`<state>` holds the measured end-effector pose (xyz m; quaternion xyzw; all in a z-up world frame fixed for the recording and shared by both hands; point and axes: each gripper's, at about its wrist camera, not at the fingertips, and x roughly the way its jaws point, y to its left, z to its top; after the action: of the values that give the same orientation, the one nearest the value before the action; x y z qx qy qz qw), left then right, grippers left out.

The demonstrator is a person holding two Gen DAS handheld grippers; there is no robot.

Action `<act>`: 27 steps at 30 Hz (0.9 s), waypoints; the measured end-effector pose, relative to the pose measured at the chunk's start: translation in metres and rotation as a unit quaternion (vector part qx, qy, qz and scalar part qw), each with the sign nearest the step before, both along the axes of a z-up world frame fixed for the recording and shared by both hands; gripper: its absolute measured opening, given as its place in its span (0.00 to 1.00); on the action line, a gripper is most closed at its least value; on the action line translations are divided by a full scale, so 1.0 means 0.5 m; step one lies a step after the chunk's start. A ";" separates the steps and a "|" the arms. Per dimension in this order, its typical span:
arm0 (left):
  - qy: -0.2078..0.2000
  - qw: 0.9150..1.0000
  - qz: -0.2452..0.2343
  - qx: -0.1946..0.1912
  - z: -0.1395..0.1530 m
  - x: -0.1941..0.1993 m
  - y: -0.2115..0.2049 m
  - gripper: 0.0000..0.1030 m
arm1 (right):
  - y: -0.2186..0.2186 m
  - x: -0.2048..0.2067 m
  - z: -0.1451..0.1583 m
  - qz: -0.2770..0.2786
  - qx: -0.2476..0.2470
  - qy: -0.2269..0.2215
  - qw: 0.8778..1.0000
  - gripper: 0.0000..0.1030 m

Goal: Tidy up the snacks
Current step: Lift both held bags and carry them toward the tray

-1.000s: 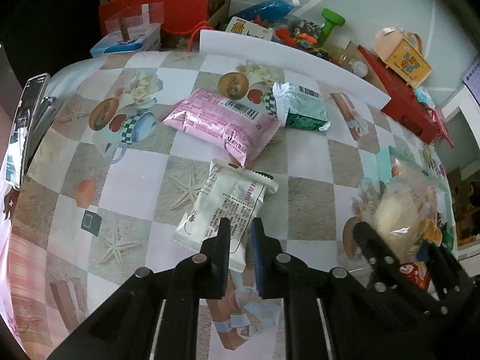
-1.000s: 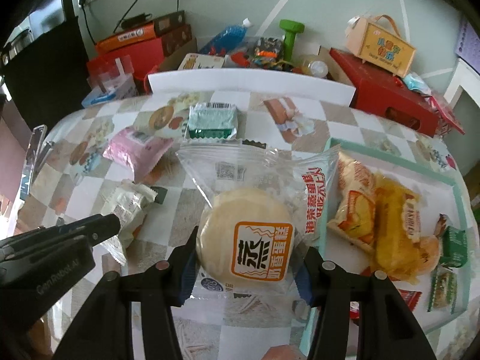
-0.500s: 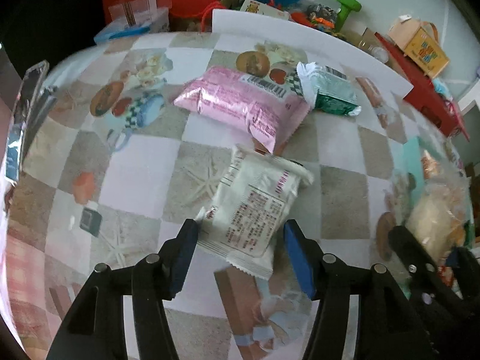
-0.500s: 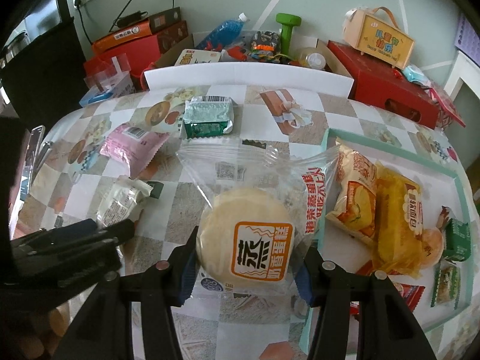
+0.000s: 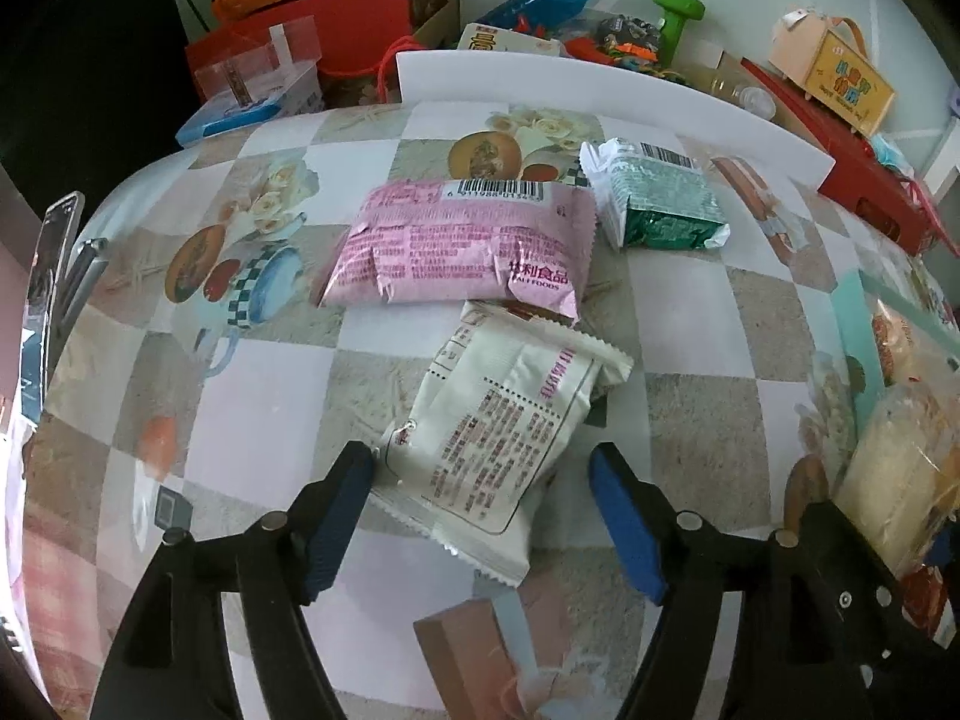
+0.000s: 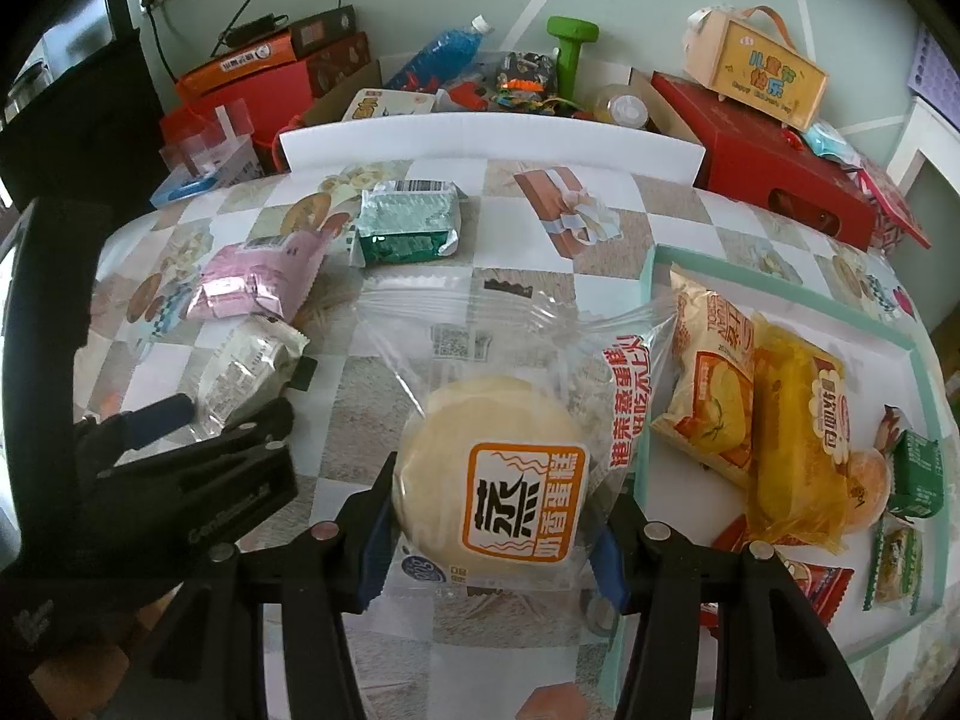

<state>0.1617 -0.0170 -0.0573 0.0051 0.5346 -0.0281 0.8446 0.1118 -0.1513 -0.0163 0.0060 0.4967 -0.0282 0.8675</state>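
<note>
The left gripper (image 5: 480, 516) is opening around the near end of the white packet (image 5: 504, 432), which lies on the table (image 5: 264, 420) just near of the pink packet (image 5: 462, 246). Light, crinkly and slippery, it is probably best pinched across its padded middle. The right gripper (image 6: 492, 534) is clenched on the cake (image 6: 492, 468), left of the tray (image 6: 774, 288)
</note>
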 end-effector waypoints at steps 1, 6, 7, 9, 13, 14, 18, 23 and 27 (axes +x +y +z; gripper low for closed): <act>-0.001 1.000 0.002 0.001 -0.001 0.003 -0.001 0.73 | 0.000 0.001 -0.001 0.000 -0.001 0.001 1.000 0.55; 0.001 1.000 0.004 0.000 0.000 0.015 0.006 0.72 | 0.000 0.005 -0.009 -0.001 -0.003 0.007 1.000 0.55; 0.001 1.000 0.004 0.003 0.000 0.015 0.006 0.71 | 0.000 0.006 -0.010 -0.001 -0.004 0.008 1.000 0.55; 0.002 1.000 0.002 0.002 -0.001 0.020 0.007 0.65 | 0.000 0.007 -0.012 -0.001 -0.003 0.008 1.000 0.55; 0.009 1.000 -0.004 -0.002 0.004 0.019 0.009 0.54 | -0.001 0.006 -0.011 0.000 -0.002 0.008 1.000 0.55; 0.010 1.000 -0.006 -0.004 0.005 0.017 0.009 0.54 | -0.001 0.005 -0.009 0.000 -0.001 0.007 1.000 0.55; 0.020 1.000 -0.012 -0.011 0.011 0.008 0.006 0.53 | -0.005 0.001 -0.003 -0.002 0.003 0.002 1.000 0.55; 0.023 0.999 -0.016 -0.026 0.026 -0.006 0.003 0.53 | -0.013 -0.006 0.016 -0.004 0.013 -0.012 1.000 0.55; 0.008 0.999 -0.022 -0.028 0.053 -0.025 -0.009 0.53 | -0.024 -0.017 0.044 -0.009 0.022 -0.032 0.999 0.55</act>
<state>0.1493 -0.0214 -0.0307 -0.0075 0.5405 -0.0618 0.8391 0.1035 -0.1632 0.0058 0.0305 0.4689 -0.0254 0.8823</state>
